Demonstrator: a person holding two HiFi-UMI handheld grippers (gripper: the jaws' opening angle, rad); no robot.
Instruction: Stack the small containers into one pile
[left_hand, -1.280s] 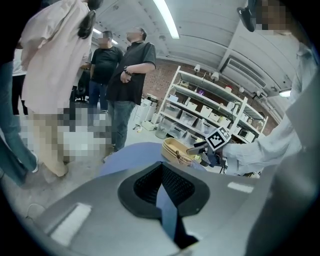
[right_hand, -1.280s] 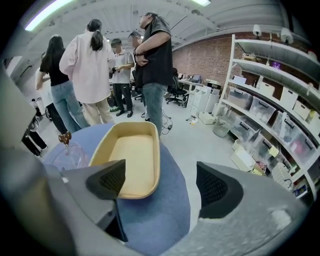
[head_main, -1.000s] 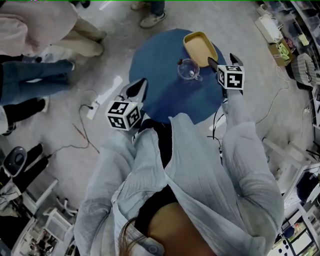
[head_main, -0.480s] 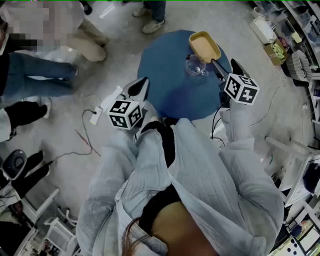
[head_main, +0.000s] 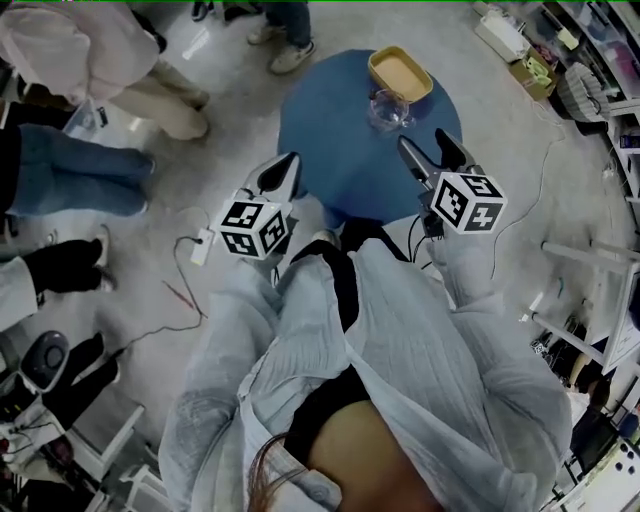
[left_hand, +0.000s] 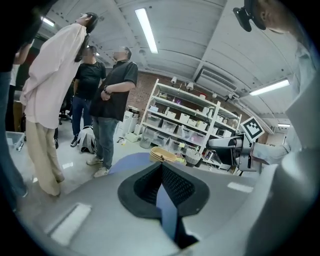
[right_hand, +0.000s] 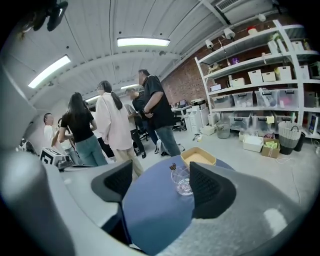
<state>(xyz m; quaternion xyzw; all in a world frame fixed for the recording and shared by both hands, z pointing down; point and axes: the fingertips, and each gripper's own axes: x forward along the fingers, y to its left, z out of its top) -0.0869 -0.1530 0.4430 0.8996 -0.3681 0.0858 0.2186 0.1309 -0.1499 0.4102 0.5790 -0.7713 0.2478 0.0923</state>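
Note:
A shallow yellow container (head_main: 400, 72) sits at the far edge of the round blue table (head_main: 340, 150), and a small clear glass container (head_main: 390, 108) stands right beside it, on its near side. My right gripper (head_main: 422, 142) hovers over the table's right part, short of both containers; its jaws are apart and closing with nothing between them. In the right gripper view the clear container (right_hand: 181, 181) and the yellow container (right_hand: 198, 157) lie ahead of the gripper (right_hand: 162, 185). My left gripper (head_main: 288, 165) is held off the table's left edge, shut and empty (left_hand: 161, 167).
Several people stand around the table's far left side (head_main: 90, 90). A white power strip and cables (head_main: 200, 245) lie on the floor to the left. Shelving with bins (right_hand: 260, 100) lines the brick wall; boxes and a basket (head_main: 580, 90) sit at the right.
My right gripper has drawn back from the containers toward me and its jaws have narrowed a little. The left gripper has barely moved. The two containers stay side by side.

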